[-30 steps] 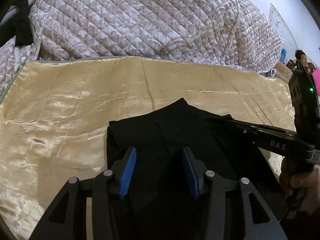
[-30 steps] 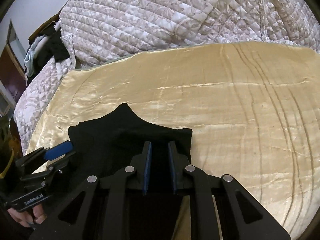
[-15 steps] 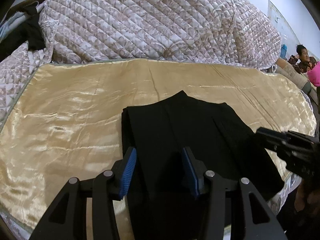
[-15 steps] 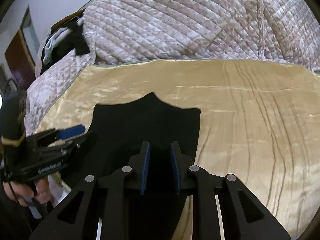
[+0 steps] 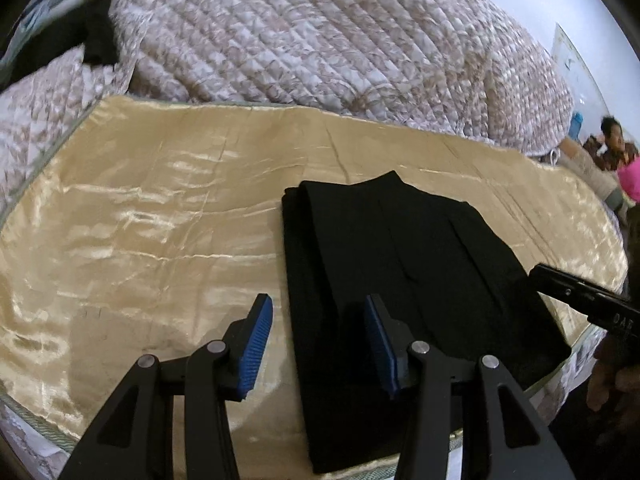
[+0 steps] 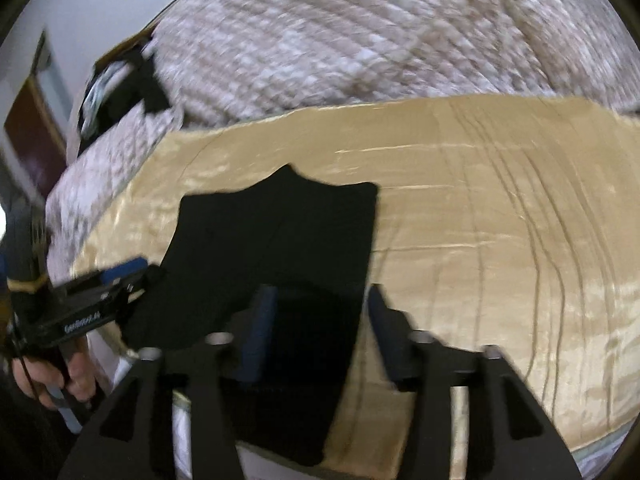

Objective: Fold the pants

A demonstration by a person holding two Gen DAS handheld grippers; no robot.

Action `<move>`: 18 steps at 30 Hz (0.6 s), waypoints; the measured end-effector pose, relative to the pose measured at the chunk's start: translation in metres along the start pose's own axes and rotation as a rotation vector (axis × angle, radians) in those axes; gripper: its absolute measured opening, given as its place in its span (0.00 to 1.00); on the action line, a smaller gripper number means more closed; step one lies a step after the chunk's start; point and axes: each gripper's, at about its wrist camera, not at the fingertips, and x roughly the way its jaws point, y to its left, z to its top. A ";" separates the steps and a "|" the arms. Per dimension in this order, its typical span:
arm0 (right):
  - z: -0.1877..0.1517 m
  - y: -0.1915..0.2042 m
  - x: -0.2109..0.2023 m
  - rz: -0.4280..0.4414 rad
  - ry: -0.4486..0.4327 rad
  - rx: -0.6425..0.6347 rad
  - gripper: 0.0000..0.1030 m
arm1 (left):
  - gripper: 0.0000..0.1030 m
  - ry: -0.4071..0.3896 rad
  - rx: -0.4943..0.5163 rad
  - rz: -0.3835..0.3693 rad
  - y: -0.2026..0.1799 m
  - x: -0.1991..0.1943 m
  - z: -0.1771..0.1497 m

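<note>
Black pants (image 5: 400, 280) lie folded flat on the gold satin sheet (image 5: 160, 220). My left gripper (image 5: 318, 344) and right gripper (image 6: 320, 328) are both spread wide, holding nothing

Soft indoor light, one sharp view and one smeared.

The left wrist view is crisp: the gold cloth (image 5: 168, 216) throws bright streaks of glare, the black pants (image 5: 384, 280) swallow nearly all detail, and the left gripper (image 5: 318, 340) casts a soft shadow on the cloth below it. The right wrist view is motion-blurred throughout, the quilt (image 6: 360, 40) most. Both views bend strongly and darken to black at the round edges.
</note>
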 end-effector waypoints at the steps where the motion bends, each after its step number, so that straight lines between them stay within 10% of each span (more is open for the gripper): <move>1: 0.001 -0.008 0.000 0.019 0.003 0.041 0.54 | 0.49 0.001 -0.015 -0.022 0.003 0.000 0.001; 18: 0.007 -0.020 0.035 0.187 0.086 0.201 0.53 | 0.60 0.078 -0.190 -0.200 0.016 0.028 0.005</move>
